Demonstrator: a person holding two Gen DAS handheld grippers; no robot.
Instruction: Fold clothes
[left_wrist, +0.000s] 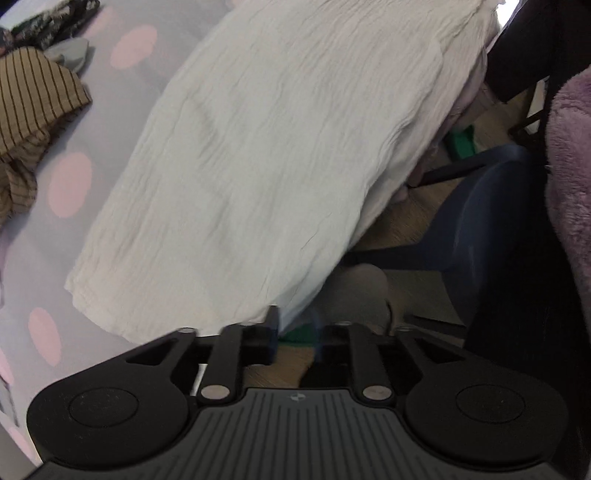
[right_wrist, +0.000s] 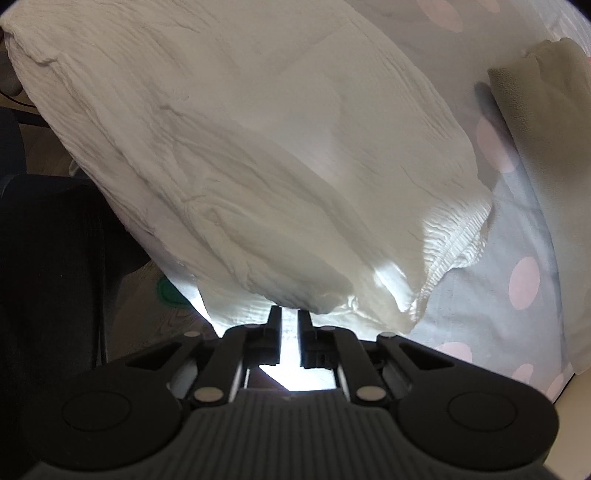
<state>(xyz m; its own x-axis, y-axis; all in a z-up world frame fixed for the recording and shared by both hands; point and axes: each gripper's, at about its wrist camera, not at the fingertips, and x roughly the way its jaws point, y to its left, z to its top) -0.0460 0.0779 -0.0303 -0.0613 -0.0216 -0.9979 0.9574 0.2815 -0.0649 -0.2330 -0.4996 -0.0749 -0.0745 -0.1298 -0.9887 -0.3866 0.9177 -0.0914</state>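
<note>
Low in the right wrist view, the right gripper (right_wrist: 289, 317) has its jaws drawn narrow, with only a slim bright slit between the fingers. The fingertips (right_wrist: 274, 314) meet the near edge of the white crinkled garment (right_wrist: 258, 147), but whether cloth is pinched between them cannot be told. From the tips the garment spreads up and across most of the frame, its ribbed hem at the lower right lying on the polka-dot sheet (right_wrist: 517, 314). A folded pale cloth (right_wrist: 546, 129) lies on that sheet at the upper right, just apart from the garment. At the left edge dark shapes and a wood-grain floor (right_wrist: 140, 314) show below the garment's hanging side.

In the left wrist view, the left gripper (left_wrist: 295, 325) sits at the bottom centre. One finger (left_wrist: 272, 317) shows against the garment's (left_wrist: 277, 147) near corner; the other is blurred, so its opening cannot be told. The garment runs diagonally from the lower centre to the upper right, lying on the polka-dot sheet (left_wrist: 122, 122) and drooping over the edge on the right. At the upper left, well apart from it, lie a brown striped garment (left_wrist: 33, 103) and a dark floral cloth (left_wrist: 55, 18). A purple fuzzy fabric (left_wrist: 569, 166) fills the right edge.
</note>
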